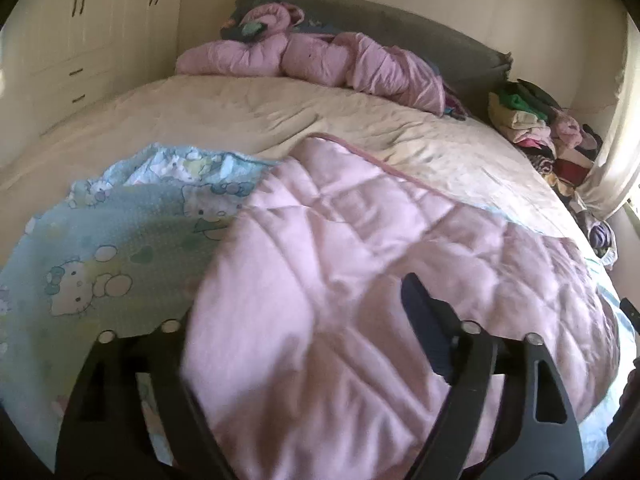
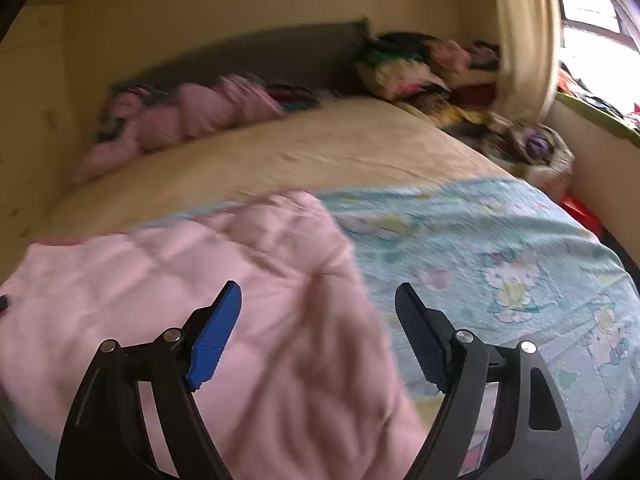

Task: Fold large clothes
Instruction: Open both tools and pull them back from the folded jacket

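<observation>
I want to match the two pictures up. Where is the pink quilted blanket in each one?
Left wrist view: the pink quilted blanket fills the lower middle and right, running between the gripper's fingers.
Right wrist view: the pink quilted blanket fills the lower left and middle.
Shared landmark: the dark grey headboard at the far end of the bed.

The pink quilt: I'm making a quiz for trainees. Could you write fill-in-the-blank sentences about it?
1. The pink quilt lies folded over its own ____-printed side.
2. Both grippers' jaws stand ____.
3. The left gripper and right gripper each have ____ quilt between the fingers.

Missing: cartoon cat; open; pink
</observation>
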{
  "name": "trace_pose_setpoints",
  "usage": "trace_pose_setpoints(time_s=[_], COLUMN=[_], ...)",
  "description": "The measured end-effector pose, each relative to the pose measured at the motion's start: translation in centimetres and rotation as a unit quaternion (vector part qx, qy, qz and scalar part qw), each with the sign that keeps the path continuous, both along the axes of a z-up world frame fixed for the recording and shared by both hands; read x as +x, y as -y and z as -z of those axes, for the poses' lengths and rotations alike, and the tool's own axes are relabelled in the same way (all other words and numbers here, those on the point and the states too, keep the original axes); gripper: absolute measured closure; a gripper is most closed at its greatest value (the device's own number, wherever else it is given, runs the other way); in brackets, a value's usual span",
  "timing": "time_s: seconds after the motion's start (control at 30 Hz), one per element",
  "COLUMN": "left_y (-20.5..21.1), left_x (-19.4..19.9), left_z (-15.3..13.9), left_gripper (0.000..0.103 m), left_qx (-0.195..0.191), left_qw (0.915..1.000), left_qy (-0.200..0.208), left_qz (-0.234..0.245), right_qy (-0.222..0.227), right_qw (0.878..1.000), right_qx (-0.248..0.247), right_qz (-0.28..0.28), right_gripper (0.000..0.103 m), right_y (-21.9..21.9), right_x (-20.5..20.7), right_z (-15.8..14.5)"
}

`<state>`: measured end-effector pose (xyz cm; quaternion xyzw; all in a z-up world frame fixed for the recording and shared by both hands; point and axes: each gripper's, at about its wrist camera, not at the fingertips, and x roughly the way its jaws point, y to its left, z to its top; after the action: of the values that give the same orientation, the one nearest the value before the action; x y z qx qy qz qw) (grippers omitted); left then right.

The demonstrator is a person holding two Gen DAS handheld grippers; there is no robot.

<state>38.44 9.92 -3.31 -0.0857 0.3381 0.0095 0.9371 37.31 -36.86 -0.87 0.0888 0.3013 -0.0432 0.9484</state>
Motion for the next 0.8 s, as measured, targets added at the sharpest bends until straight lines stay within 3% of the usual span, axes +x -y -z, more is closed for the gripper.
trace_pose_setpoints(time_s=[0.1, 0.2, 0.27, 0.37, 0.53, 0.63, 0.7, 0.73, 0.8], left_y=[1.5, 2.6, 2.8, 2.6, 2.6, 2.2, 2.3, 2.7, 3.4], left_x=[-1.2, -2.2, -2.5, -1.6, -0.1, -0.6, -1.6, -2.3, -3.4], left_z=[-0.9, -1.9, -2.6, -2.1, -0.5, -1.0, -2.4, -3.2, -3.8], left_gripper=[0.022, 0.022, 0.016, 0.012, 0.010, 0.010, 0.010, 0.010, 0.010], left_qx=[0.015, 0.043, 0.035, 0.022, 0.042, 0.053, 0.068, 0.094, 0.108], left_qw=[0.9999, 0.9990, 0.9989, 0.9988, 0.9982, 0.9970, 0.9946, 0.9917, 0.9915], left_qy=[0.001, 0.013, 0.030, 0.042, 0.043, 0.051, 0.068, 0.074, 0.063], left_qz=[-0.001, -0.002, 0.007, 0.012, 0.004, -0.026, -0.040, -0.046, -0.036], right_qy=[0.007, -0.005, -0.012, -0.025, -0.044, -0.070, -0.077, -0.081, -0.082], right_qw=[0.998, 0.994, 0.990, 0.986, 0.969, 0.968, 0.970, 0.970, 0.972], right_qx=[0.030, 0.023, 0.026, 0.022, 0.025, -0.027, -0.019, -0.014, -0.004], right_qz=[-0.054, -0.104, -0.135, -0.162, -0.241, -0.240, -0.231, -0.227, -0.219], right_gripper=[0.021, 0.021, 0.021, 0.021, 0.020, 0.013, 0.009, 0.008, 0.006], right_y=[-1.9, -4.7, -6.3, -8.6, -13.4, -15.8, -15.7, -15.6, -15.5], right_x=[-1.5, -1.8, -1.7, -1.7, -3.5, -2.9, -1.6, -1.2, -0.2], right_z=[-0.9, -1.2, -1.2, -0.7, 0.0, 1.0, 1.6, 1.7, 1.8])
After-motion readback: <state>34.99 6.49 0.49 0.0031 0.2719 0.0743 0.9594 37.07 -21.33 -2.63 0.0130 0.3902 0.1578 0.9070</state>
